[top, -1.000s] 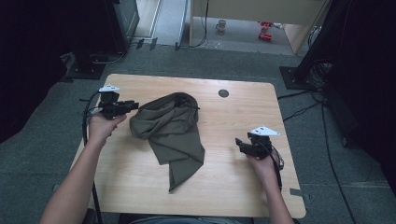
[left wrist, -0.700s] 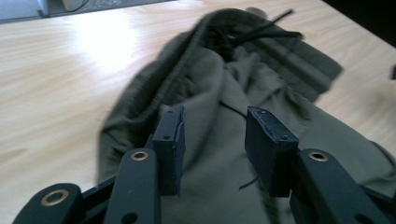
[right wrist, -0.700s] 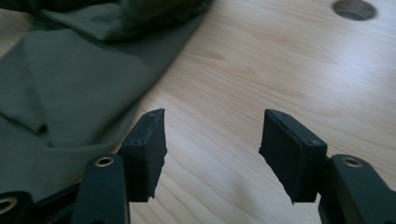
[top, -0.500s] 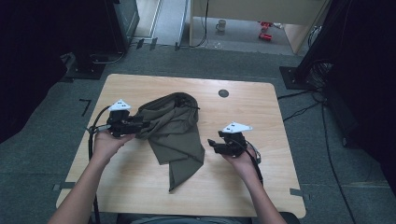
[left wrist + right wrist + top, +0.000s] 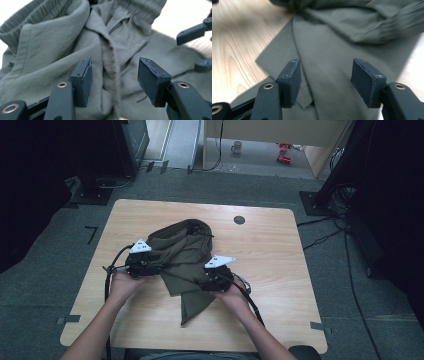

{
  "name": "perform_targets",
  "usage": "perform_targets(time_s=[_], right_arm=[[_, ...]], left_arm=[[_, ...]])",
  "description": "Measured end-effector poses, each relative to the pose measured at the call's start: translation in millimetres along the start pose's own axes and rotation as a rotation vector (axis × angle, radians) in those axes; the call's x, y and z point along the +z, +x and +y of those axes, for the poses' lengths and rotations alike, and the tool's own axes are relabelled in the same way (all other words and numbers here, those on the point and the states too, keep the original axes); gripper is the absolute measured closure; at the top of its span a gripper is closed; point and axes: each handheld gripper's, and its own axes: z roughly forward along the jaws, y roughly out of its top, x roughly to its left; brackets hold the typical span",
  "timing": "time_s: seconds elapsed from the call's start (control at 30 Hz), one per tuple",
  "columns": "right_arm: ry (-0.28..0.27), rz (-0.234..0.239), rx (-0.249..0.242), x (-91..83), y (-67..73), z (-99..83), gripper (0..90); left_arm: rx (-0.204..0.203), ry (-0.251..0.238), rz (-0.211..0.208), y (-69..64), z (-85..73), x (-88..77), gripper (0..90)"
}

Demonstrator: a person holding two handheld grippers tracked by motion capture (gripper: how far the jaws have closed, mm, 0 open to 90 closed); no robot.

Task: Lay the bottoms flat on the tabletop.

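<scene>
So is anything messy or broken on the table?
Nothing looks broken. The green garment lies crumpled in a heap mid-table, its elastic band bunched up and one part trailing toward the near edge. Both grippers, left and right, have open jaws over it.

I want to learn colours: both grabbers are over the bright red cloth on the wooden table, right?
Not quite: the cloth is olive green, not red, as the high view shows. Both the left gripper and right gripper are over it on the wooden table.
</scene>
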Motion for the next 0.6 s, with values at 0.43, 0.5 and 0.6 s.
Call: perform_targets(time_s=[0.43, 0.5, 0.6], right_arm=[[0.043, -0.071, -0.062, 8.9, -1.9, -9.2, 87.2], [0.033, -0.079, -0.054, 2.6, -3.9, -6.3, 88.2], [0.006, -0.091, -0.029, -10.1, -10.7, -2.4, 88.2]], left_arm=[[-0.082, 0.022, 0.067, 23.0, 1.8, -1.7, 89.5], [-0.098, -0.006, 0.073, 26.5, 4.0, -7.7, 89.6], [-0.111, -0.039, 0.093, 32.6, 5.8, -16.7, 89.6]])
